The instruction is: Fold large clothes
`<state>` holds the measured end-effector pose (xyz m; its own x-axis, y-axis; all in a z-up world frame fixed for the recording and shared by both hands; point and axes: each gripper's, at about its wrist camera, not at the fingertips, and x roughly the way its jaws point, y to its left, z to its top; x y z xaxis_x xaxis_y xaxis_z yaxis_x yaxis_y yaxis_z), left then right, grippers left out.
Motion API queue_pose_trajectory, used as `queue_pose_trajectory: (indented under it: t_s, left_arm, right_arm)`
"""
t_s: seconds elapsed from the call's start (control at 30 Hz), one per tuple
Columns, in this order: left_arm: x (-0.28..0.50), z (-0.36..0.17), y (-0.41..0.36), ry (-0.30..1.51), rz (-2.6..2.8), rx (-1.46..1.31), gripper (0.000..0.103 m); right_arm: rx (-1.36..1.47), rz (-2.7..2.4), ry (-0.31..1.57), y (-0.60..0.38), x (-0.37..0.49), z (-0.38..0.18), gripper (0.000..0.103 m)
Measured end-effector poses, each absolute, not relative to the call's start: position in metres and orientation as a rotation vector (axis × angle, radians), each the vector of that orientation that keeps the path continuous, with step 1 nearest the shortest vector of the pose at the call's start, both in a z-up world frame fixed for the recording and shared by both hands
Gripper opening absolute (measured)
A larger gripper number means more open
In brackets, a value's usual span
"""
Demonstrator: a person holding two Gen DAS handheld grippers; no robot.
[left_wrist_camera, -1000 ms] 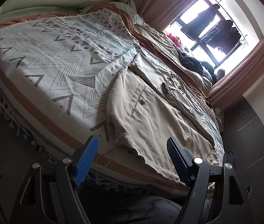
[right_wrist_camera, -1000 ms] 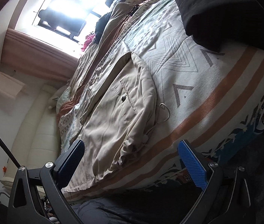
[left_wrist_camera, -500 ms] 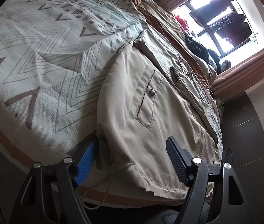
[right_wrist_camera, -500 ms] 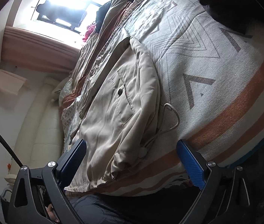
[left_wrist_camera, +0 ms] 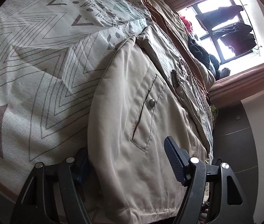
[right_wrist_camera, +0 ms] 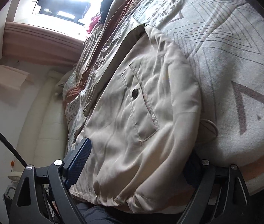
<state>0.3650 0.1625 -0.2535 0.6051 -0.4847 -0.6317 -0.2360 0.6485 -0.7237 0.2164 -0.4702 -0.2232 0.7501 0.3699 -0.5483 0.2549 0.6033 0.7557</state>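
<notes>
Left tool [left_wrist_camera: 130,160] spread, straddling jacket [left_wrist_camera: 132,115] hem; right tool [right_wrist_camera: 137,164] spread, jaws closing, hem between them, pads not yet pressing. Jacket lies flat on patterned bedspread [left_wrist_camera: 38,65], clothes pile [left_wrist_camera: 203,54] by window [left_wrist_camera: 225,28] upper right. Versus a second ago: both tools closer, jacket fills lower centre.
</notes>
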Motion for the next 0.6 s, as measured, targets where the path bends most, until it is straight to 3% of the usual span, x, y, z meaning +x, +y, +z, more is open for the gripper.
queue_pose_trajectory:
  t_s: [0.2,0.33,0.43,0.5,0.6]
  left_arm:
    - [0.363,-0.258,0.157,0.975,-0.196,-0.867,0.051]
    - [0.352,-0.258,0.153,0.994,-0.216,-0.823,0.045]
    - [0.346,-0.259,0.152,0.998,-0.219,-0.806,0.042]
    - [0.347,-0.262,0.154,1.004,-0.2,-0.816,0.03]
    - [0.347,-0.267,0.159,1.003,-0.185,-0.851,0.018]
  right_arm:
    - [0.9,0.068,0.76,-0.46,0.229,-0.223,0.085]
    - [0.899,0.087,0.782,-0.457,0.223,-0.225,0.075]
    - [0.92,0.073,0.772,-0.463,0.218,-0.228,0.062]
    - [0.961,0.04,0.765,-0.471,0.217,-0.232,0.043]
    - [1.023,0.011,0.749,-0.477,0.217,-0.24,0.024]
